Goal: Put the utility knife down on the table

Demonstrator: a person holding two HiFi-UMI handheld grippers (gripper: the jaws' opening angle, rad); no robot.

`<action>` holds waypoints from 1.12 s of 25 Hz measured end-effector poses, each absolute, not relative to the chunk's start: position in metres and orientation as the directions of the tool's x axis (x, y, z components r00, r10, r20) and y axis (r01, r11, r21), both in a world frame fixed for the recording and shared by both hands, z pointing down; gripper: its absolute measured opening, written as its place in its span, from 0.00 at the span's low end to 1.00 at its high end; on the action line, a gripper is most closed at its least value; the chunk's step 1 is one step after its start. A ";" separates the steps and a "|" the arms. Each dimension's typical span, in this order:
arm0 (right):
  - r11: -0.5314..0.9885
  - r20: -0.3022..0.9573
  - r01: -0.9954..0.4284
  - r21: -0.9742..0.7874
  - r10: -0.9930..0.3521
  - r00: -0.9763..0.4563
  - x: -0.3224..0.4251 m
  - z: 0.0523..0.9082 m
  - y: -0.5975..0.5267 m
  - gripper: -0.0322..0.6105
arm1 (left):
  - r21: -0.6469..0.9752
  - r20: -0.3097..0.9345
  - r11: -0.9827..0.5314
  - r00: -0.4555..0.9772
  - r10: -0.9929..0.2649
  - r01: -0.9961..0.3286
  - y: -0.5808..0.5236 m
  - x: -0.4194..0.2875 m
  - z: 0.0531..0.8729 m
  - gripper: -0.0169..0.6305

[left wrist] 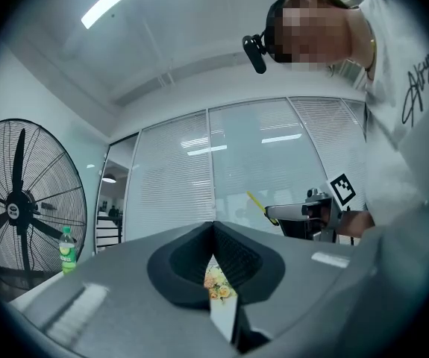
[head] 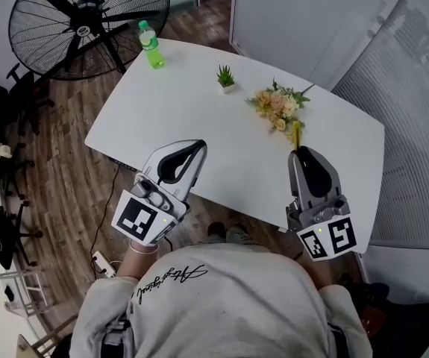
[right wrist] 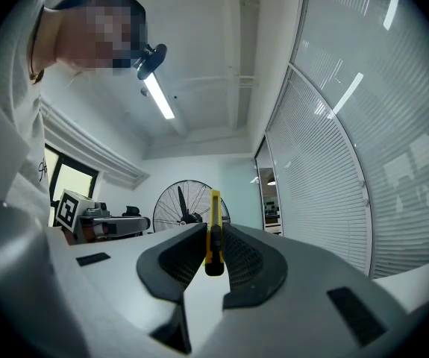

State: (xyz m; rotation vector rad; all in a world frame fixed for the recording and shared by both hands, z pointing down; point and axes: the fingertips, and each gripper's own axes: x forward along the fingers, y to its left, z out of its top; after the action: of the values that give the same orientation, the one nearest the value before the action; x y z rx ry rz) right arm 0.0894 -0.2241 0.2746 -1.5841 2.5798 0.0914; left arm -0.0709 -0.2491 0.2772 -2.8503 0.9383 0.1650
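- Table (head: 192, 110): white top that bears a green bottle (head: 151, 45), a small plant (head: 226, 78) and flowers (head: 277, 104).
- Room: large fan (head: 87, 21) on a wood floor (head: 57, 185); blinds (head: 415, 125) at the right.
- Right gripper (head: 300, 152): jaws clamp the yellow knife (head: 296, 134), held off the table, near the flowers.
- Left gripper (head: 198, 148): jaws together, empty.
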 end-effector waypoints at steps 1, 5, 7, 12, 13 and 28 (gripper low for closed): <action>0.457 -0.129 -0.889 -0.006 -0.882 -0.453 0.093 0.275 -0.225 0.15 | -0.098 -0.145 -0.794 0.798 -0.585 -0.600 -0.250 -0.067 0.278 0.02; 0.473 -0.143 -0.881 -0.004 -0.873 -0.467 0.115 0.279 -0.233 0.15 | -0.106 -0.149 -0.777 0.783 -0.604 -0.620 -0.256 -0.049 0.283 0.02; 0.478 -0.137 -0.878 0.002 -0.870 -0.474 0.116 0.276 -0.235 0.15 | -0.099 -0.152 -0.771 0.776 -0.613 -0.629 -0.256 -0.049 0.281 0.02; 0.482 -0.109 -0.876 0.019 -0.870 -0.481 0.120 0.274 -0.240 0.15 | -0.088 -0.157 -0.762 0.764 -0.625 -0.642 -0.260 -0.047 0.278 0.02; 0.482 -0.101 -0.876 0.020 -0.871 -0.482 0.123 0.277 -0.242 0.15 | -0.087 -0.155 -0.762 0.764 -0.626 -0.642 -0.260 -0.045 0.279 0.02; 0.481 0.024 -0.876 0.009 -0.876 -0.481 0.129 0.307 -0.260 0.15 | -0.065 -0.137 -0.768 0.768 -0.626 -0.637 -0.262 -0.033 0.280 0.02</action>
State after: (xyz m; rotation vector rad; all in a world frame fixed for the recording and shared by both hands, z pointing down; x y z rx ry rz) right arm 0.1290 -0.2601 0.3068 -1.6128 2.7257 -0.0069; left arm -0.0334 -0.2620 0.2798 -2.8516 1.0216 0.1635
